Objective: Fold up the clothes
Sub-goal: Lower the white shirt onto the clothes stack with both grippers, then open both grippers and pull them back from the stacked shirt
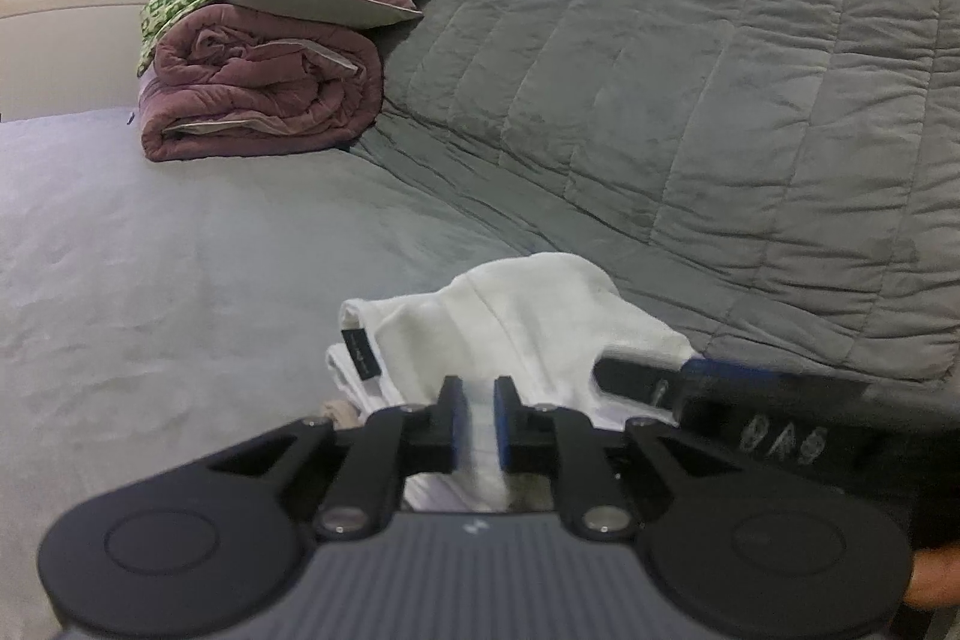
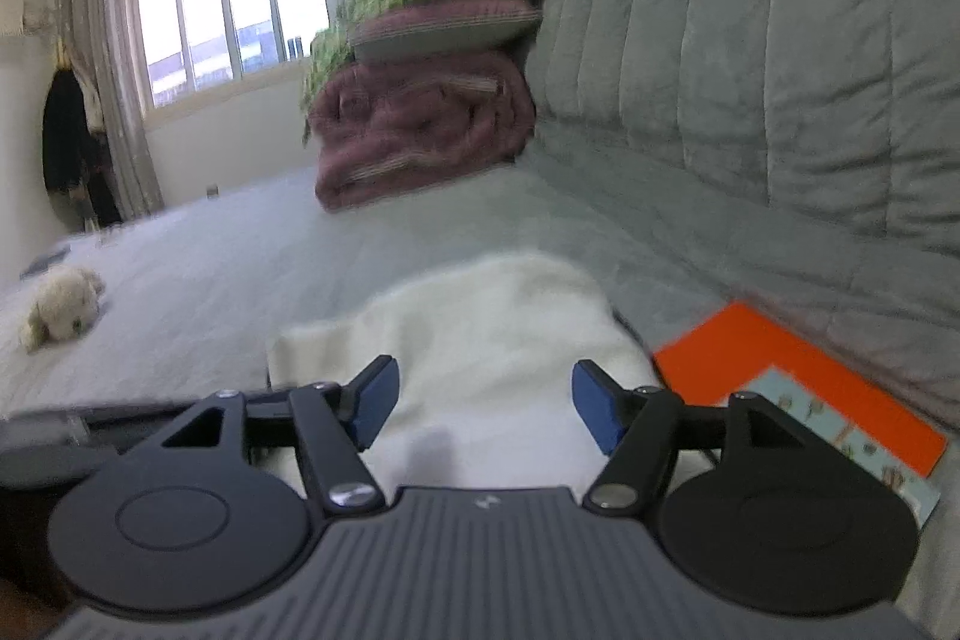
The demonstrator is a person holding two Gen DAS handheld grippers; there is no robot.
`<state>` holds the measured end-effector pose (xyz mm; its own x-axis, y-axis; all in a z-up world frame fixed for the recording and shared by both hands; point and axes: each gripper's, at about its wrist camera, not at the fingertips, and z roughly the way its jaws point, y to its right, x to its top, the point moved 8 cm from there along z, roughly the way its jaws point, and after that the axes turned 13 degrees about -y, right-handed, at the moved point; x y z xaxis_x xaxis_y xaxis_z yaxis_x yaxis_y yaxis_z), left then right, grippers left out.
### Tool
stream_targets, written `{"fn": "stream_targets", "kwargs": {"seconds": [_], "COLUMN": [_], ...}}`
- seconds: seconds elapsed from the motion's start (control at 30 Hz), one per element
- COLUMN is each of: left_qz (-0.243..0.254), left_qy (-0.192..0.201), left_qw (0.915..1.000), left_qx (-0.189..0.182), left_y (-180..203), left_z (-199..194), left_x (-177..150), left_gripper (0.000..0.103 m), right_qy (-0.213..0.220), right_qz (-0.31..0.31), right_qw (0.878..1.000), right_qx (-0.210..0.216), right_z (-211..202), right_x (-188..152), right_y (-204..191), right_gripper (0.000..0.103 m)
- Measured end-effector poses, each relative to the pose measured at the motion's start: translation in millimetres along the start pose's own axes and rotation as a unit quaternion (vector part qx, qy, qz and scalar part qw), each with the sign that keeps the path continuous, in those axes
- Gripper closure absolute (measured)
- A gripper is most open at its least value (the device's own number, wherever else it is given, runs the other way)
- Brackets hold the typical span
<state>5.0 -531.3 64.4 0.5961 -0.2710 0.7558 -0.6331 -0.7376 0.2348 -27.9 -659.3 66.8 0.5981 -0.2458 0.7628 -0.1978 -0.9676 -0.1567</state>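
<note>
A white folded garment (image 1: pixel 528 316) with a small dark label lies bunched on the pale grey bed (image 1: pixel 150 280), just ahead of both grippers. My left gripper (image 1: pixel 481 403) has its blue pads nearly together with a fold of the white cloth pinched between them. One black finger (image 1: pixel 642 382) of the right gripper reaches in from the right against the garment's edge. In the right wrist view the garment (image 2: pixel 480 328) spreads under my right gripper (image 2: pixel 485 400), whose blue pads stand wide apart, pressing on nothing.
A rolled maroon quilt (image 1: pixel 258 100) topped with pillows and a green patterned cloth sits at the back left. A grey quilted cover (image 1: pixel 690 70) rises along the right. An orange book (image 2: pixel 798 400) lies right of the garment, a plush toy (image 2: pixel 60 310) far left.
</note>
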Motion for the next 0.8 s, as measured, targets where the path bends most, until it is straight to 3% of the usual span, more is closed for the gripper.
{"fn": "stream_targets", "kwargs": {"seconds": [0.17,0.47,0.53,0.57,0.6,0.67,0.8], "left_qz": [0.000,0.017,0.016,0.015,0.016,0.028,0.034], "left_qy": [-0.003,-0.007,-0.010,-0.012,-0.013,-0.005,-0.006], "left_qw": [1.0000,0.9998,0.9998,0.9998,0.9998,0.9989,0.9983], "left_qx": [0.002,0.011,0.009,0.007,0.008,0.037,0.048], "left_y": [1,1,0,-1,-2,-3,-8], "left_z": [2,-6,-10,-14,-17,-26,-39], "left_x": [0,-1,1,2,4,7,7], "left_gripper": [0.091,0.090,0.085,0.075,0.056,0.040,0.040], "right_qy": [-0.006,0.028,0.032,0.033,0.035,0.039,0.045], "right_qz": [-0.016,0.006,0.003,-0.002,-0.007,-0.011,0.000], "right_qw": [1.000,1.000,0.999,0.999,0.999,0.999,0.998], "right_qx": [-0.013,-0.006,-0.011,-0.016,-0.021,-0.026,-0.033], "right_z": [9,-9,-13,-15,-18,-22,-28], "right_x": [-6,0,1,0,0,0,1], "right_y": [1,5,4,2,0,-2,-4], "right_gripper": [0.035,0.035,0.035,0.035,0.035,0.035,0.035]}}
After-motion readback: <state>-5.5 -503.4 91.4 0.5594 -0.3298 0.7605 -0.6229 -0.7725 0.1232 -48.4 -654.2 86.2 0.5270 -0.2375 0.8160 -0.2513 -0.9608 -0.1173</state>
